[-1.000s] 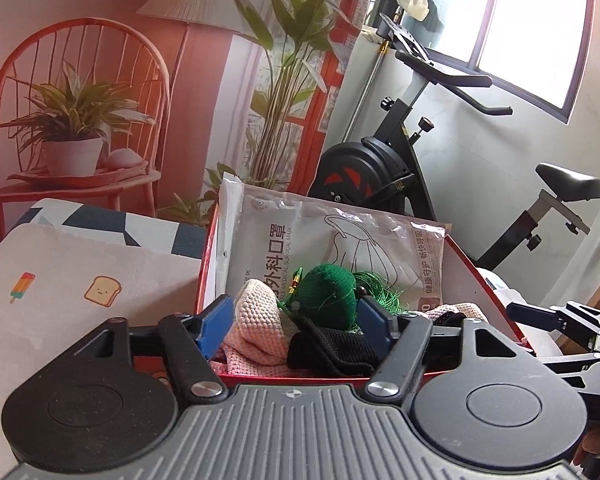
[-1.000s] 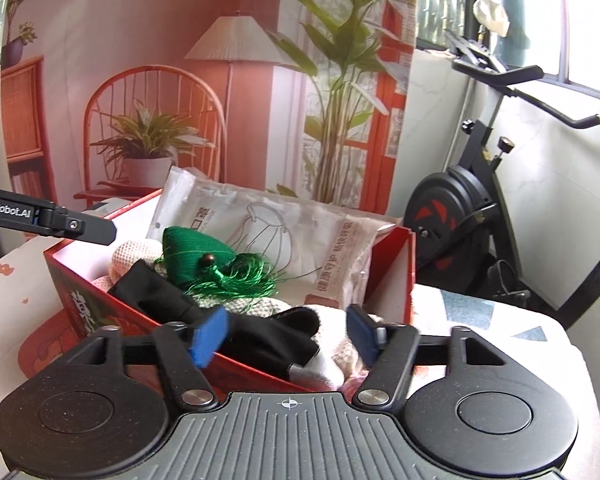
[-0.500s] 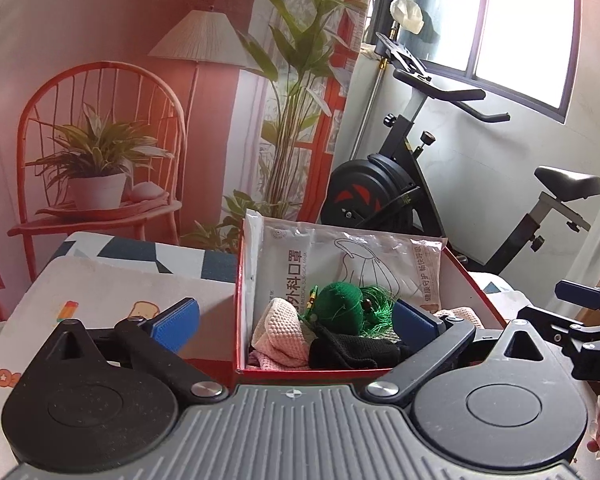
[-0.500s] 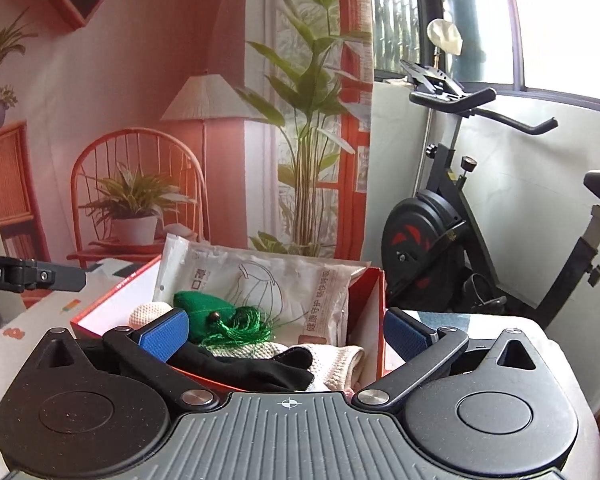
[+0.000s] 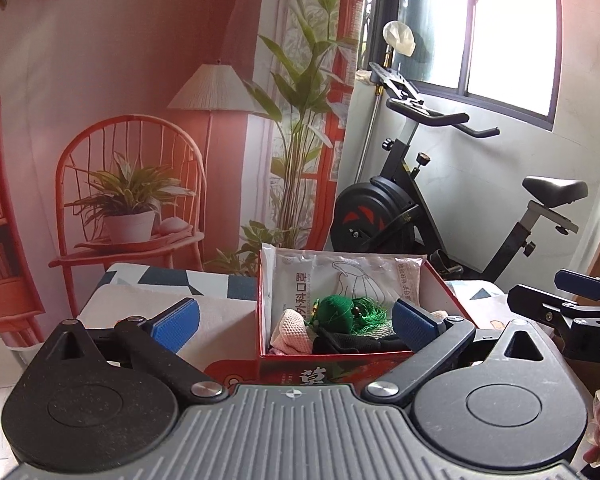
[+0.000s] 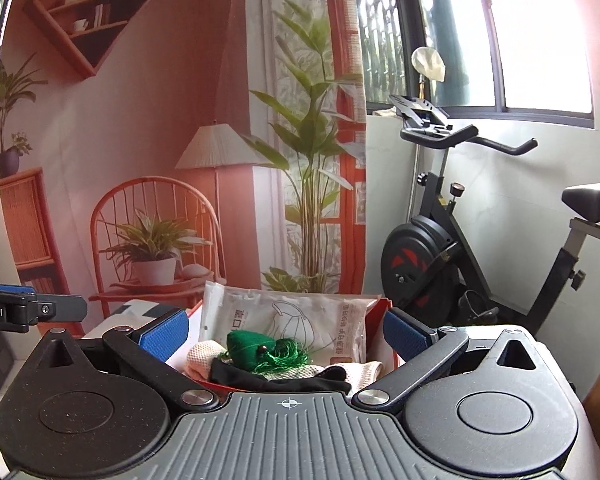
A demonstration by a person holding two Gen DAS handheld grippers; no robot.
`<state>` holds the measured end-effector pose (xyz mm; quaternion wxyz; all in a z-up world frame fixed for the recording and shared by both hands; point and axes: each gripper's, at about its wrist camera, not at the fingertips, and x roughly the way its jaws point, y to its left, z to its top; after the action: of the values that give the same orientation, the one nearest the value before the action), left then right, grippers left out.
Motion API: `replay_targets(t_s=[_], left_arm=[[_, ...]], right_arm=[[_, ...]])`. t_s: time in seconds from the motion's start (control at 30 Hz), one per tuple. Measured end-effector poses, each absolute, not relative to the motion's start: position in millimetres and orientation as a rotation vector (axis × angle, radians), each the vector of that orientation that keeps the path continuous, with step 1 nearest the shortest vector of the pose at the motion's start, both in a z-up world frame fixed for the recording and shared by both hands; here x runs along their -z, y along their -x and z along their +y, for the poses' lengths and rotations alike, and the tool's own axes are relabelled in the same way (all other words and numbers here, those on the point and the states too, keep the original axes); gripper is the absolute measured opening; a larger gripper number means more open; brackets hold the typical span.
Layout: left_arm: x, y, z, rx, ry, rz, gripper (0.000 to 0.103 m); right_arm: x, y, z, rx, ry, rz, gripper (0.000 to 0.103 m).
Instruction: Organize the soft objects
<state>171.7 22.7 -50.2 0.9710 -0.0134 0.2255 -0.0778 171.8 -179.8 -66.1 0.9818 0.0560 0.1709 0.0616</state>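
Both my claws gape wide and empty, left claw (image 5: 294, 318) and right claw (image 6: 284, 334), facing the filled red box (image 5: 340, 364) at centre frame; I judge packing done, next retreat.

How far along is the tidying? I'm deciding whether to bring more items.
Mostly done, it seems: the red cardboard box already holds a white mask packet, a green tasselled sachet, a pink knit cloth and a black fabric piece. Nothing is in hand: the left claw and right claw stand open and empty. No loose soft items are visible outside.
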Motion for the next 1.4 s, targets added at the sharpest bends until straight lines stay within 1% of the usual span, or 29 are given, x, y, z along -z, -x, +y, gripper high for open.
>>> replay_targets(t_s=[0.13, 0.33, 0.5, 0.77, 0.93, 1.4], left_arm=[[32.2, -141.0, 23.1, 0.134, 0.016, 0.427, 0.103], [5.5, -92.9, 17.9, 0.040, -0.078, 0.355, 0.103], [-13.1, -61.4, 25.0, 0.048, -0.012, 0.341, 0.103], [-31.0, -11.8, 23.4, 0.036, 0.006, 0.296, 0.103], [-35.2, -2.4, 22.1, 0.014, -0.009, 0.285, 0.103], [-36.9, 4.2, 21.4, -0.004, -0.007, 0.278, 0.103]], right_arm=[[49.5, -145.5, -172.3, -0.134, -0.124, 0.323, 0.103], [24.6, -105.0, -164.9, -0.122, -0.132, 0.297, 0.103], [4.6, -70.2, -158.4, -0.109, -0.115, 0.268, 0.103], [-17.1, -21.1, -156.3, -0.082, -0.129, 0.237, 0.103], [-27.5, -1.7, -155.2, -0.082, -0.118, 0.208, 0.103], [-35.2, 10.4, -150.6, -0.079, -0.106, 0.192, 0.103]])
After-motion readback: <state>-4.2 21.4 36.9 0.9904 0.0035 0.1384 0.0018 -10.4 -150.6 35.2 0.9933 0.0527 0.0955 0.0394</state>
